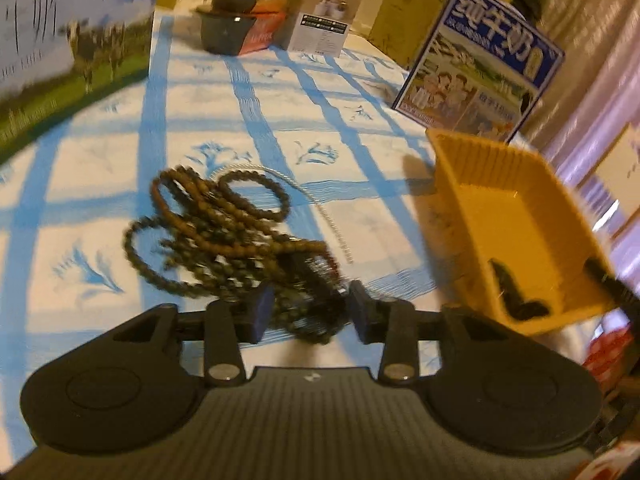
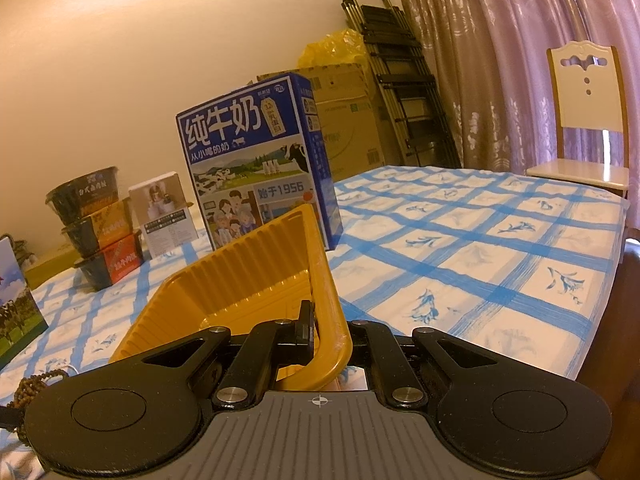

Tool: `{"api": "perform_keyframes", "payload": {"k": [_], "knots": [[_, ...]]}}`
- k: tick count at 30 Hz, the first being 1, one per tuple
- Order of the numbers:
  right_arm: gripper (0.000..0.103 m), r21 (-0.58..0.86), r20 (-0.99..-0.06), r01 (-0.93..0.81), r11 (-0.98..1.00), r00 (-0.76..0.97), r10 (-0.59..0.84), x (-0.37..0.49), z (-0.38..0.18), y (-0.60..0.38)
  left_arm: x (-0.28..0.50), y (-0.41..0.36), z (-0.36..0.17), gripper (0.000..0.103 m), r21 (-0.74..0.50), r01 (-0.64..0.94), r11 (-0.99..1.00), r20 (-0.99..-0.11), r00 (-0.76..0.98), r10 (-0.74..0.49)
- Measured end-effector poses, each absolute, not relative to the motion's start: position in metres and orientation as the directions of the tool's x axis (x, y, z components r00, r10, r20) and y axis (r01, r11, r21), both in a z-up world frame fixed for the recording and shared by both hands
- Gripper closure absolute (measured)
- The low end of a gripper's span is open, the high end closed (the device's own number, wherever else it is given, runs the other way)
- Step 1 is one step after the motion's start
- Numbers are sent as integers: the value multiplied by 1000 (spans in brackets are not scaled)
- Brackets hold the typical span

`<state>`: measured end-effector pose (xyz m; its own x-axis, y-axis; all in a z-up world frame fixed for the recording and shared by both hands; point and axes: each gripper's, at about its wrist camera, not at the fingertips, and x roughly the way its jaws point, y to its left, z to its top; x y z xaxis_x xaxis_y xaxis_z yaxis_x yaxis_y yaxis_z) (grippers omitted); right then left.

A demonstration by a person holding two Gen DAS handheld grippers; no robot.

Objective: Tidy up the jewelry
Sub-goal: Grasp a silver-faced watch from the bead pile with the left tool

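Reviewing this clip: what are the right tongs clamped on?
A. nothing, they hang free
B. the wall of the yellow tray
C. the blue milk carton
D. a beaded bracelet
B: in the right wrist view the right tongs pinch the near wall of the yellow tray, which is tilted up off the tablecloth.

Table [image 1: 360,92] wearing blue-checked white cloth. Tangle of dark bead strands [image 1: 224,236] lying just ahead of left gripper [image 1: 308,312]. Blue milk carton [image 2: 256,160] standing beyond right gripper [image 2: 330,340]; stacked noodle bowls [image 2: 96,224], small white box [image 2: 168,212] sitting far left.
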<state>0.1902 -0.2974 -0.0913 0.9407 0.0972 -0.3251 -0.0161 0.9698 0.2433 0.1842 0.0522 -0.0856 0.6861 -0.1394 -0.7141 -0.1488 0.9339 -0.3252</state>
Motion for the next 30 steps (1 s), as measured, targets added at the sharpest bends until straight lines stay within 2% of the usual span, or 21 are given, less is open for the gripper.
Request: {"api": "perform_keyframes", "payload": {"k": [1, 6, 8, 9, 12, 15, 21, 28, 30], "knots": [[97, 244, -325, -16, 970, 941, 97, 190, -91, -298, 188, 52, -87, 58, -344, -160, 925, -715, 683, -148], [97, 245, -326, -16, 969, 940, 98, 190, -91, -298, 205, 57, -95, 58, -393, -220, 893, -724, 672, -153], [97, 247, -327, -15, 969, 940, 98, 190, -92, -298, 210, 60, -99, 65, -413, -238, 879, -728, 666, -162], [97, 247, -327, -15, 969, 940, 98, 190, -92, -298, 211, 62, -101, 73, -420, -244, 874, -731, 661, -167], [97, 250, -327, -14, 968, 940, 99, 190, -94, -298, 209, 69, -98, 85, -455, -242, 857, -720, 666, -194], [97, 255, -328, -13, 967, 939, 99, 190, -95, -298, 199, 77, -90, 91, -479, -224, 848, -705, 674, -220], [97, 258, -328, -13, 966, 939, 100, 190, -96, -299, 172, 89, -71, 92, -461, -193, 866, -712, 663, -231], [97, 258, -328, -12, 966, 939, 99, 190, -96, -299, 155, 106, -56, 92, -519, -204, 830, -706, 650, -282], [97, 258, -327, -12, 966, 940, 100, 190, -96, -299, 155, 100, -58, 93, -463, -191, 865, -745, 613, -263]]}}
